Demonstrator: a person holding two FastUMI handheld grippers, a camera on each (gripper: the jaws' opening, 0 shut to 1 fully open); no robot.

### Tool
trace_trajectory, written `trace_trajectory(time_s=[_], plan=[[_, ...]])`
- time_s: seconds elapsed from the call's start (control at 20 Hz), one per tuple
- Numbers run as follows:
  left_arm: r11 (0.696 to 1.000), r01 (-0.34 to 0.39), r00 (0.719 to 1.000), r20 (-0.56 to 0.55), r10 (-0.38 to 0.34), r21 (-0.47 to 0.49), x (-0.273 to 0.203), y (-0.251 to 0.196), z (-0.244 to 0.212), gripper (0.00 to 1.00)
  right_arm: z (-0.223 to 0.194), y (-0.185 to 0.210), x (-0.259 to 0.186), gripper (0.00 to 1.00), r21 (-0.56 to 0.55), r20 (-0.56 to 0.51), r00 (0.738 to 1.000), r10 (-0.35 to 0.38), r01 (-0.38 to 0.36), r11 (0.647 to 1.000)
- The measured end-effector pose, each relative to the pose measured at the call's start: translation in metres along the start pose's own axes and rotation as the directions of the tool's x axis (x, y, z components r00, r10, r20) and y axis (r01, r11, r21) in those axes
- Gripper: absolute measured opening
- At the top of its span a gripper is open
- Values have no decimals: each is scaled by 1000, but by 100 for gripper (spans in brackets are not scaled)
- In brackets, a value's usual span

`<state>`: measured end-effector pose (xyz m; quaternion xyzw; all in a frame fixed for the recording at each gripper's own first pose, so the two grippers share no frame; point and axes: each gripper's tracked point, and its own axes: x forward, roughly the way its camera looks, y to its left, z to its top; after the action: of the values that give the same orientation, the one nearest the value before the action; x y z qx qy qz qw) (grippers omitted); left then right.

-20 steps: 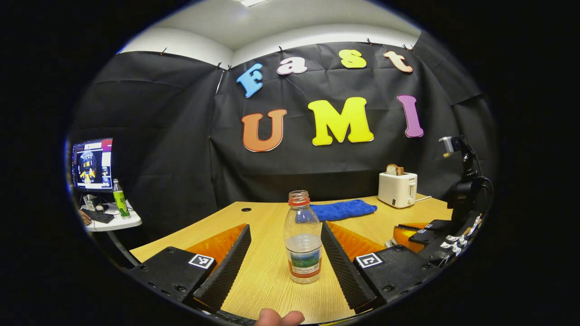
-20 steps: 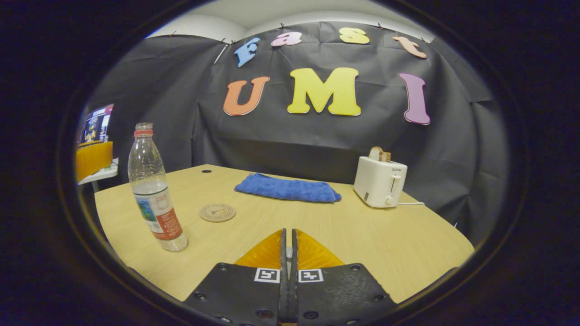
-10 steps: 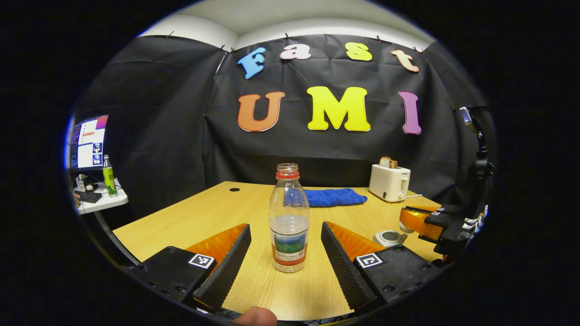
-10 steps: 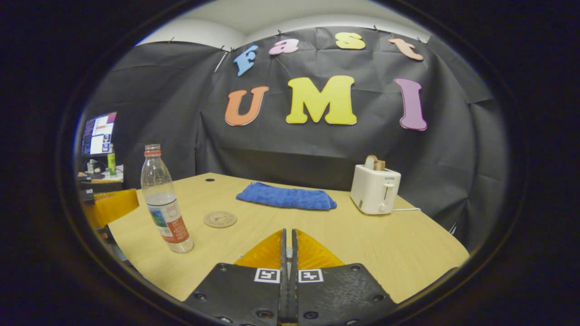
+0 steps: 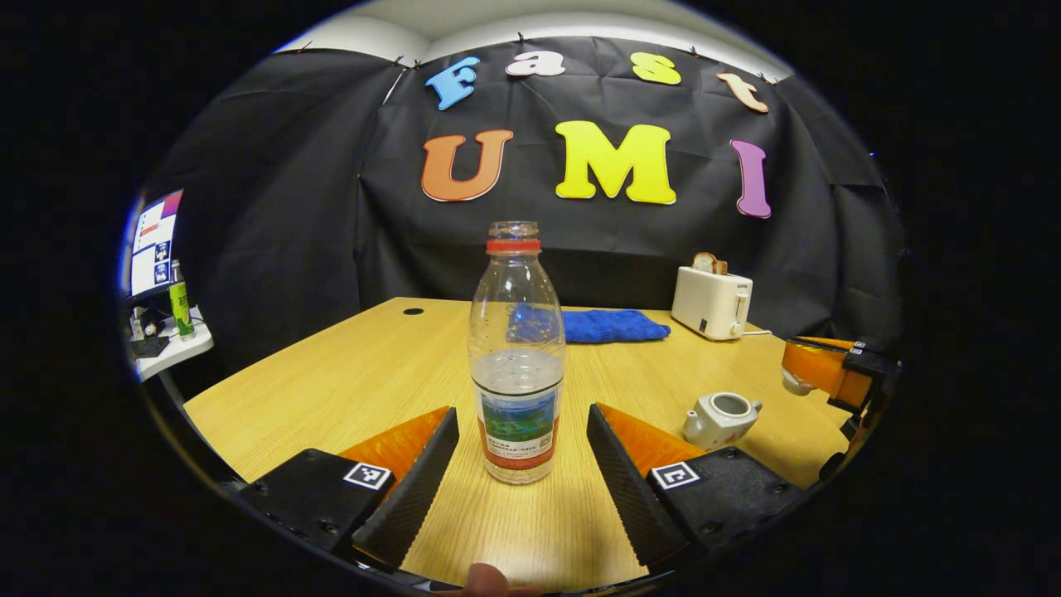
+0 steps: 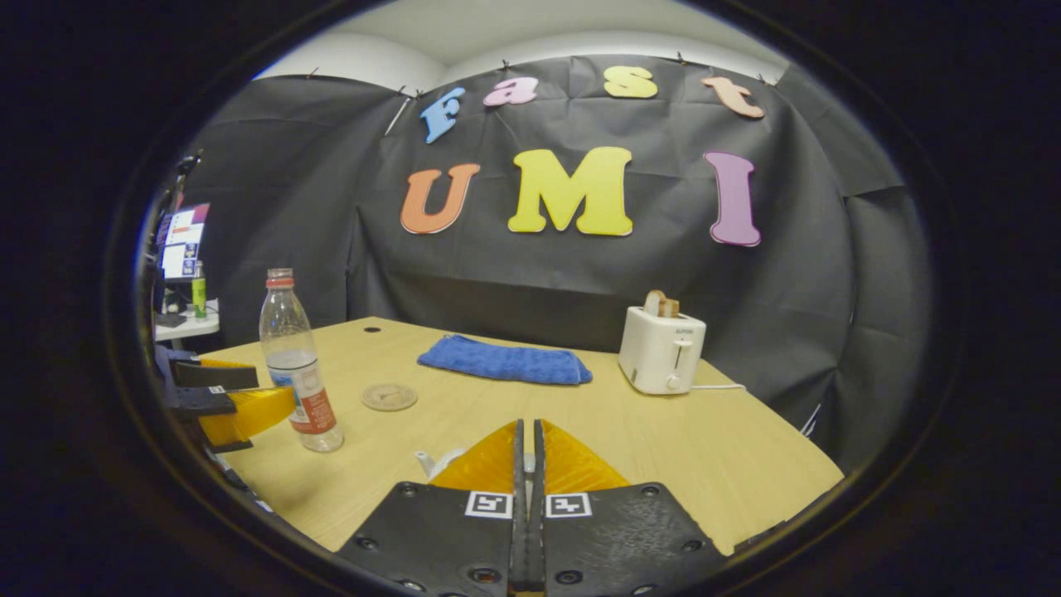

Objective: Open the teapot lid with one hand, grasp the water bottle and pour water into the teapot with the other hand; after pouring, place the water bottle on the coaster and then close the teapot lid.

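Note:
A clear water bottle (image 5: 518,356) with no cap, about half full, stands upright on the wooden table (image 5: 356,373). My left gripper (image 5: 522,410) is open, one finger on each side of the bottle's lower part, not touching it. The small white teapot (image 5: 719,419) sits lidless to the right. Above and right of it, my right gripper (image 5: 829,369) holds a white piece, the teapot lid (image 5: 792,383). In the right gripper view, my right gripper (image 6: 526,423) is shut, with a white bit of the teapot (image 6: 433,461) peeking out beside it. The bottle (image 6: 294,365), left gripper (image 6: 224,402) and round coaster (image 6: 389,397) are to the left.
A blue towel (image 6: 497,365) lies at the back of the table, and a white toaster (image 6: 661,352) with bread in it stands to its right. A side table with a monitor (image 5: 153,249) and a green bottle (image 5: 176,298) stands off to the left.
My left gripper has moved forward, so the bottle now stands between its fingers. The lidless teapot has come into the left gripper view. The right gripper has drawn back, staying shut.

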<state>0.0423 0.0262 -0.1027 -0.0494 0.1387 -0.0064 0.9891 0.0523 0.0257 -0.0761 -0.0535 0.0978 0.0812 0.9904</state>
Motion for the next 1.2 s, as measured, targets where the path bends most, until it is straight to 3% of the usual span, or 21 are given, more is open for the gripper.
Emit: trace_trajectory(time_s=[0.4,0.8,1.0,1.2], plan=[[999,-14,1000,-23,15,29,24,5,-5,98,0,-10,-4,0,1,-3,1000,-19,19,1000],[999,-14,999,-42,16,50,28,12,-7,82,-4,-10,-6,0,7,-14,1000,-6,6,1000],[985,-44,999,-18,48,169,24,14,4,80,-6,-15,-9,0,16,-17,1000,-4,4,1000],[947,-78,997,12,78,311,15,17,17,78,-6,-23,-12,0,28,-15,1000,-6,6,1000]])
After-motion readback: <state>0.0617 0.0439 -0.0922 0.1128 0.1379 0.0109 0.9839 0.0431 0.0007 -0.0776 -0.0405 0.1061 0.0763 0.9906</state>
